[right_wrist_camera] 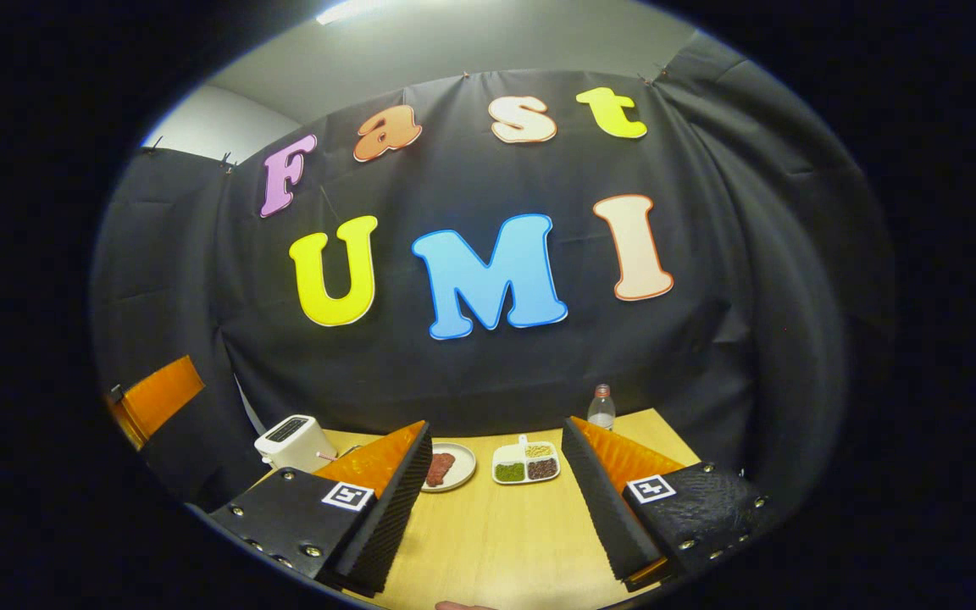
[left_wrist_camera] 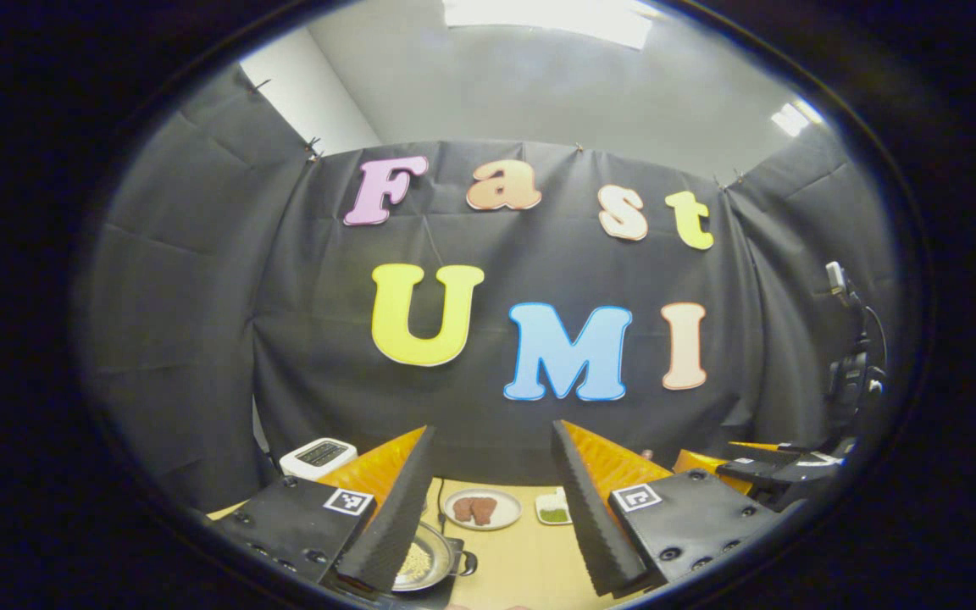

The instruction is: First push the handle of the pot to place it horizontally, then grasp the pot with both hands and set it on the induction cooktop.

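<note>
Hovering above table: both grippers, jaws spread wide, holding nothing
Left gripper (left_wrist_camera: pixel 488 508): nearer the pot
Round metal pot with dark side handle (left_wrist_camera: pixel 424 563): low and left of centre, beside its left finger
Right gripper (right_wrist_camera: pixel 496 508): over bare wooden table (right_wrist_camera: pixel 496 542)
Beyond: white plate of brown pieces (left_wrist_camera: pixel 482 508), white toaster (right_wrist_camera: pixel 293 440)

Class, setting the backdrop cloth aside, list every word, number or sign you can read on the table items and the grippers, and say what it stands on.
No text here is readable.
On the left gripper, a square marker: coded pattern, no letters.
On the right gripper, a matching marker: coded pattern, no letters.
On the bottle: label too small to read.
On the toaster: no legible markings.
</note>
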`<state>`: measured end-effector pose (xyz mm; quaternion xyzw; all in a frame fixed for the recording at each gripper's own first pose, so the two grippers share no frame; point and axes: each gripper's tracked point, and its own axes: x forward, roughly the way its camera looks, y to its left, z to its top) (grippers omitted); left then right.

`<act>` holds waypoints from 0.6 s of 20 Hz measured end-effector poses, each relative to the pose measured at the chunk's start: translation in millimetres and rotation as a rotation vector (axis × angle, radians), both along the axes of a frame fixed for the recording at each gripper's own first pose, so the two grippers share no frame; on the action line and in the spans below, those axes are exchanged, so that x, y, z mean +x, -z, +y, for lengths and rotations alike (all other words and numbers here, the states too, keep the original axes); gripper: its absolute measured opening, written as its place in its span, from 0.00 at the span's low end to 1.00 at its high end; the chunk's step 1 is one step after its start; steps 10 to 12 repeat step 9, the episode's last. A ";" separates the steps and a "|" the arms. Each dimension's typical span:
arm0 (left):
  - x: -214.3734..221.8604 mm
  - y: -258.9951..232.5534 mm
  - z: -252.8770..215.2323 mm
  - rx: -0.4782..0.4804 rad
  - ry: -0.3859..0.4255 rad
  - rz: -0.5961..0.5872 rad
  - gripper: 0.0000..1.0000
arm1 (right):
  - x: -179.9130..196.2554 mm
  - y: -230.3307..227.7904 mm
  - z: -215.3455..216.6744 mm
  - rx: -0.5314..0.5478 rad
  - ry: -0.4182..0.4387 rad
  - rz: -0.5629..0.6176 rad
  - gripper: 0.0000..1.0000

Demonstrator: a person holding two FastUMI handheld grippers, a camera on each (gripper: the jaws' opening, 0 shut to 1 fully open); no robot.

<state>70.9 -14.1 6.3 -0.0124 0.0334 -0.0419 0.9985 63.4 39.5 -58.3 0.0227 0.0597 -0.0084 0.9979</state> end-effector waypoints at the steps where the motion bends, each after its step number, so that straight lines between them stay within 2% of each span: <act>1: -3.8 0.1 -6.2 0.007 -0.003 -0.004 0.87 | -4.2 -1.8 -2.2 0.010 -0.003 -0.004 0.93; 2: -6.8 -2.0 -11.1 0.015 -0.006 -0.007 0.84 | -7.2 -3.7 -5.3 0.017 -0.005 -0.006 0.93; 3: -9.9 -4.3 -17.1 0.021 -0.008 -0.008 0.91 | -7.6 -5.9 -10.5 0.012 -0.008 -0.010 0.93; 5: -16.4 -4.3 -20.8 0.032 -0.018 -0.009 0.84 | -10.7 -7.4 -14.4 -0.001 -0.016 -0.010 0.93; 12: -25.8 2.3 -21.0 0.013 -0.028 0.014 0.84 | -14.7 -8.1 -13.6 -0.004 -0.022 -0.003 0.93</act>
